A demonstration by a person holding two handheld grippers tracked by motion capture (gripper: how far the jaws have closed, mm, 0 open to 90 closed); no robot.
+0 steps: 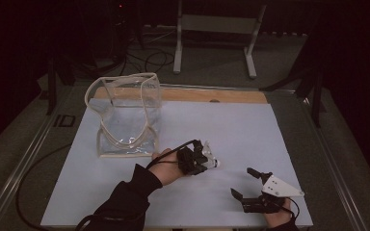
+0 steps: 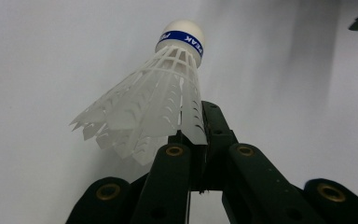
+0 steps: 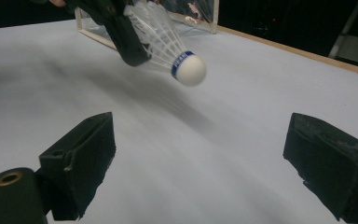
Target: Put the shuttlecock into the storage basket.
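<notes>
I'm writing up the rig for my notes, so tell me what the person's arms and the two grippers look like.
Both grippers are black, with two blocky jaws each. The left gripper has brass-coloured rivets on its linkage and a black cable trailing back along the forearm. The right gripper carries a grey three-cornered plate on top and also shows a brass rivet. The left arm wears a dark long sleeve.

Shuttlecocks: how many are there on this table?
1. The white shuttlecock is pinched by its skirt in the left tongs, just right of the clear bag. Others could hide behind the hand.
</notes>
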